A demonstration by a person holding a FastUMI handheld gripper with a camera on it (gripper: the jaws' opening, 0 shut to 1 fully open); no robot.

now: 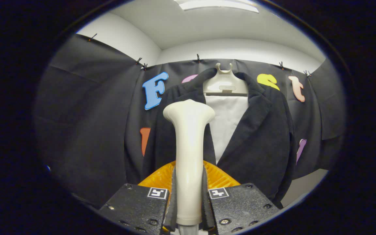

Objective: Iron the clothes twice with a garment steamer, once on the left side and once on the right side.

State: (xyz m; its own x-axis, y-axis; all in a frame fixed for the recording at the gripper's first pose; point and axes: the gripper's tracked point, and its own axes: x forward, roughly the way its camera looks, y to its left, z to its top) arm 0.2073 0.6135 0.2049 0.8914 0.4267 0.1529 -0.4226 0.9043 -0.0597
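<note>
A cream garment steamer stands upright between my fingers, its handle pressed from both sides by my gripper. The steamer's wide head sits in front of the left lapel of a black jacket. The jacket hangs beyond on a pale hanger with a white panel showing in its open front. The head looks close to the left half of the jacket; whether it touches the cloth I cannot tell.
An orange ribbed part shows just behind the fingers, at the steamer's foot. Black cloth covers the booth's walls around the jacket. A pale floor or surface strip lies low beside the jacket's right edge.
</note>
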